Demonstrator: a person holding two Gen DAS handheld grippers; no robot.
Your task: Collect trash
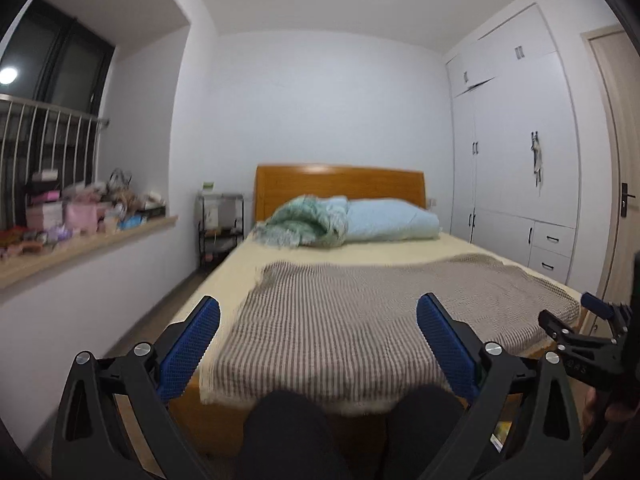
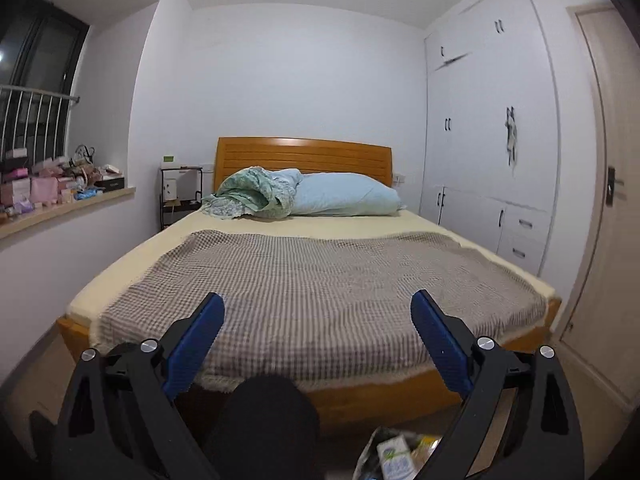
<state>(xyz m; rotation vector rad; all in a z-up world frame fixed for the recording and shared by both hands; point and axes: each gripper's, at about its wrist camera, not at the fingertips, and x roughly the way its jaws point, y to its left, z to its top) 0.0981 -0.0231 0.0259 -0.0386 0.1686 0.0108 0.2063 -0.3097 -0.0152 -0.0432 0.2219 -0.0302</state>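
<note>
My left gripper (image 1: 318,303) is open, its blue pads (image 1: 192,344) wide apart with nothing between them, pointing at the foot of the bed (image 1: 336,320). My right gripper (image 2: 318,299) is open too and holds nothing; it also shows at the right edge of the left wrist view (image 1: 572,314). On the floor below the right gripper lies a clear bag of trash (image 2: 394,456) with a white and green carton in it, partly cut off by the frame. A yellow scrap (image 1: 502,432) shows beside the left gripper's right finger.
A wooden bed (image 2: 384,396) with a checked blanket (image 2: 320,280), a pillow (image 2: 348,196) and a green quilt (image 2: 252,194) fills the room. White wardrobe (image 2: 492,120) and door (image 2: 608,200) stand right. A cluttered window ledge (image 2: 60,210) and bedside rack (image 2: 180,196) are left. Dark legs (image 2: 268,420) sit below.
</note>
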